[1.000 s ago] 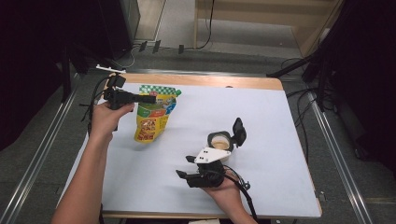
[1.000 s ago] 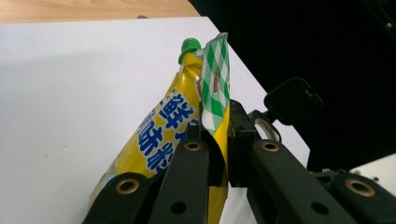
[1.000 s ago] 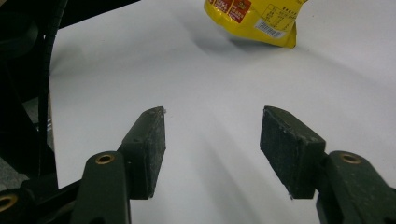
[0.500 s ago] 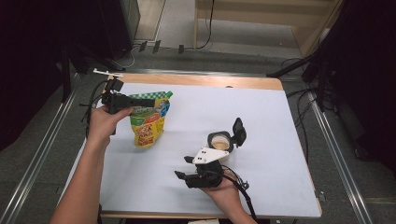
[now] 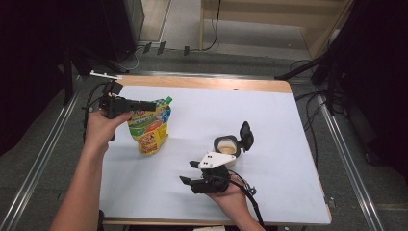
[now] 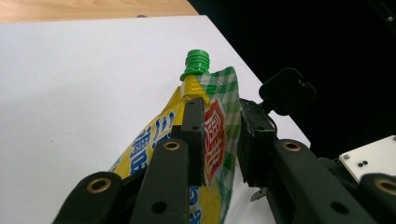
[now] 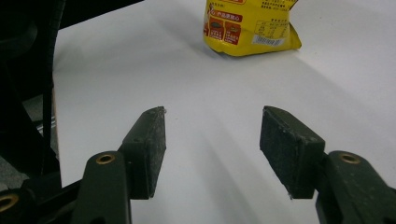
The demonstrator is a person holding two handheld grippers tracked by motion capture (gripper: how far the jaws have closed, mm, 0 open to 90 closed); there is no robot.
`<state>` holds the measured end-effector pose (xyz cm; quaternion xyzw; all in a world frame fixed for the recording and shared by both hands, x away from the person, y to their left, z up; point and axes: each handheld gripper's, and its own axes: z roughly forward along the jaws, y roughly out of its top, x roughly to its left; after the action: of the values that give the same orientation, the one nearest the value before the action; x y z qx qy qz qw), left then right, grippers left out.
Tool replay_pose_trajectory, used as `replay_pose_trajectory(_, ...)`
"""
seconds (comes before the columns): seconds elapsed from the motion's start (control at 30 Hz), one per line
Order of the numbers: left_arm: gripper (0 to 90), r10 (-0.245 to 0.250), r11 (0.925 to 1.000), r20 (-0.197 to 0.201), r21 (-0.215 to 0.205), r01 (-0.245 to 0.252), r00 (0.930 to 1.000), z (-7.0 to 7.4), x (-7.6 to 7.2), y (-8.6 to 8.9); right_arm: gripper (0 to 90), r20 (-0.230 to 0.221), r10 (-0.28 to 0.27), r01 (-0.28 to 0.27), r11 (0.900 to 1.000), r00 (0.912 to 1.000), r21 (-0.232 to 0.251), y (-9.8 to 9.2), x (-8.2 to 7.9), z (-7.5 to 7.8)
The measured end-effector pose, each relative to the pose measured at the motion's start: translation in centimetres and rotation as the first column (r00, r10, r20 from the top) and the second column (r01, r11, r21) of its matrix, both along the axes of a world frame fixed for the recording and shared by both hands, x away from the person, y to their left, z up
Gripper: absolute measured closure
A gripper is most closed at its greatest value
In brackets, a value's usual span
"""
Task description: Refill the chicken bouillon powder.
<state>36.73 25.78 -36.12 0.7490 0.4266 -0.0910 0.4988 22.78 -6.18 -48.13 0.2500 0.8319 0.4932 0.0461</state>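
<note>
Jaws of my left gripper [image 6: 222,140] have just been opening; they still flank the top of the yellow spouted pouch [image 5: 148,127], one pad touching, one just off. It stands at the table's [image 5: 288,144] far left. My right gripper [image 7: 212,149] gapes, holding nothing, beside an open-lidded cup [image 5: 228,146] of pale contents.

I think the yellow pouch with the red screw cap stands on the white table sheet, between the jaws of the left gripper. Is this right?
Not quite: the screw cap is green, not red, as the left gripper view shows. The rest holds: the yellow pouch stands on the white table sheet, between the jaws of the left gripper, which have just been opening.
</note>
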Motion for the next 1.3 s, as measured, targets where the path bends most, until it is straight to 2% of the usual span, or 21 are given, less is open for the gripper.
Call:
replay_pose_trajectory(0.5, 70.0, -0.003, 0.9999, -0.017, 0.011, 0.003, 0.9999, 1.2, -0.6, -0.3, 42.9, -0.006, 0.002, -0.002, 1.000, 1.0000, -0.005, 0.0, 0.0, 0.0)
replay_pose_trajectory(0.7, 68.7, -0.007, 1.0000, -0.008, 0.003, 0.007, 0.9999, 1.6, -0.8, -0.4, 43.0, -0.008, 0.001, -0.001, 1.000, 1.0000, -0.003, 0.0, 0.0, 0.0)
replay_pose_trajectory(0.9, 67.4, -0.008, 1.0000, -0.025, 0.005, 0.008, 0.9997, 1.7, -0.8, -0.4, 43.2, -0.008, 0.002, -0.002, 1.000, 1.0000, -0.006, 0.0, 0.0, 0.0)
replay_pose_trajectory(1.3, 65.8, 0.011, 0.9999, -0.024, 0.001, -0.011, 0.9997, 1.9, -0.8, 0.3, 43.6, -0.011, 0.006, -0.006, 1.000, 0.9999, -0.009, 0.1, 0.0, -0.1)
